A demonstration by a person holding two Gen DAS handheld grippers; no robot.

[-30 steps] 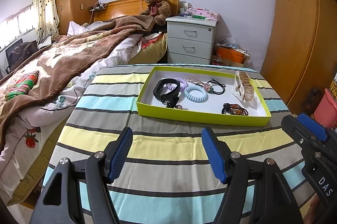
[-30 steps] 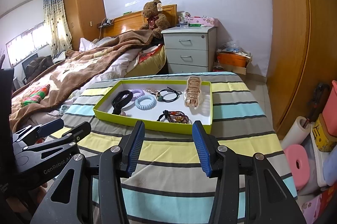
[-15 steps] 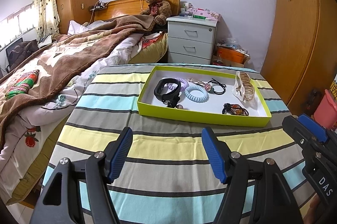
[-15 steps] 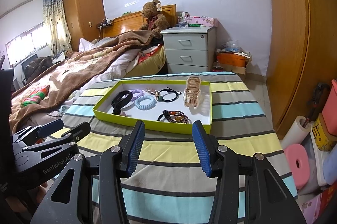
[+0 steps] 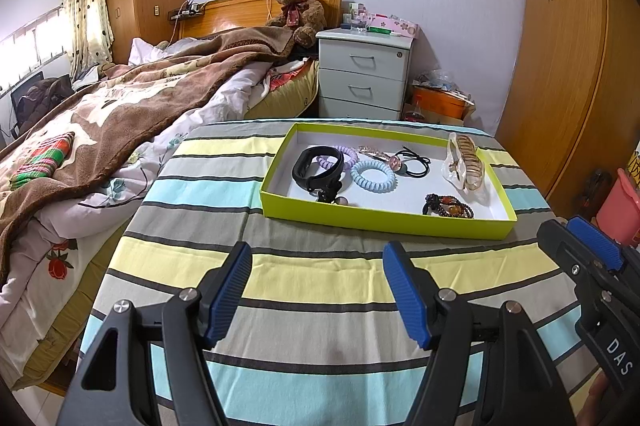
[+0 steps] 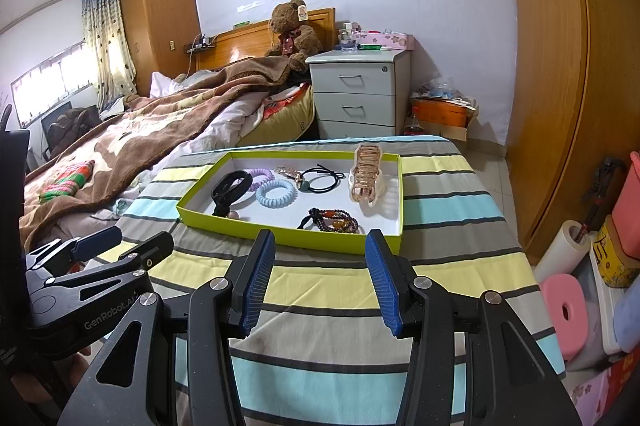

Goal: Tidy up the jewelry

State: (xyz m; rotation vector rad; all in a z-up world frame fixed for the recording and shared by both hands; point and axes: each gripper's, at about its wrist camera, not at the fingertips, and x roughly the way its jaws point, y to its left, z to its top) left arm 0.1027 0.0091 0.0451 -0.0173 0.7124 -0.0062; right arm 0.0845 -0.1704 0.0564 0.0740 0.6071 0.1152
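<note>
A lime-green tray (image 5: 384, 222) (image 6: 288, 236) sits on the striped table. In it lie a black band (image 5: 316, 167) (image 6: 230, 187), a purple coil tie (image 5: 348, 155), a light blue coil tie (image 5: 374, 175) (image 6: 276, 193), a black elastic tie (image 5: 416, 161) (image 6: 322, 177), a beaded bracelet (image 5: 448, 205) (image 6: 334, 220) and a beige claw clip (image 5: 466, 161) (image 6: 366, 177). My left gripper (image 5: 316, 290) is open and empty, short of the tray. My right gripper (image 6: 320, 280) is open and empty, just before the tray's near edge.
The striped tablecloth (image 5: 320, 306) covers the table. A bed with a brown blanket (image 5: 120, 113) lies to the left. A white nightstand (image 5: 364, 73) stands behind. A wooden wardrobe (image 6: 560, 65) and a pink stool (image 6: 564, 310) are to the right.
</note>
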